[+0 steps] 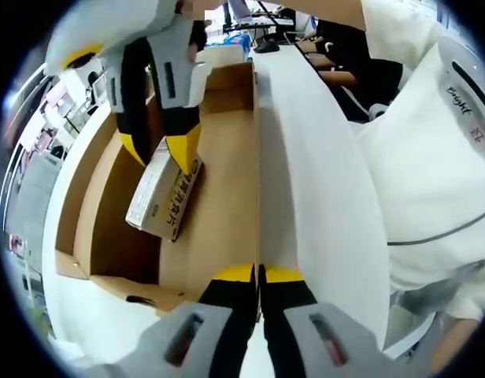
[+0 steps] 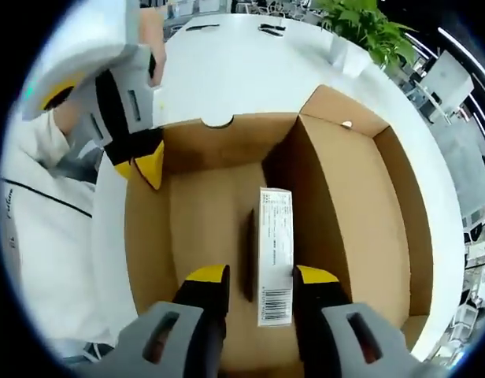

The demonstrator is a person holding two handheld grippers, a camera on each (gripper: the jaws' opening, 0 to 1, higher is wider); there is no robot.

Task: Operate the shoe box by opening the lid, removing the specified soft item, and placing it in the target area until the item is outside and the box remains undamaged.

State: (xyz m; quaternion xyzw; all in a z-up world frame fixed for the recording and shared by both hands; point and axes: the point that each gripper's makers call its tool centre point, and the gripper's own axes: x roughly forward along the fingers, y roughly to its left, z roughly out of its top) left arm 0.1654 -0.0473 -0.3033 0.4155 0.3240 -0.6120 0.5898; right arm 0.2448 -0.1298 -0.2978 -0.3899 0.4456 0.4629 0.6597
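The brown shoe box [image 1: 77, 213] lies open on a white table, with its white lid [image 1: 305, 173] standing up on edge. My left gripper [image 1: 259, 274] is shut on the lid's rim. In the right gripper view it shows as the left gripper [image 2: 144, 165] at the lid [image 2: 144, 244]. A small white pack with a printed label [image 2: 275, 252] lies on the floor of the box [image 2: 345, 205]. My right gripper [image 2: 262, 276] is open, its jaws down either side of the pack, with a thin gap at the left jaw. The left gripper view has that right gripper [image 1: 160, 153] over the pack [image 1: 165, 193].
A person in white clothing [image 1: 431, 157] stands close beside the lid. The round white table [image 2: 242, 63] stretches beyond the box, with small dark items [image 2: 270, 30] near its far edge and a green plant [image 2: 360, 20] behind it.
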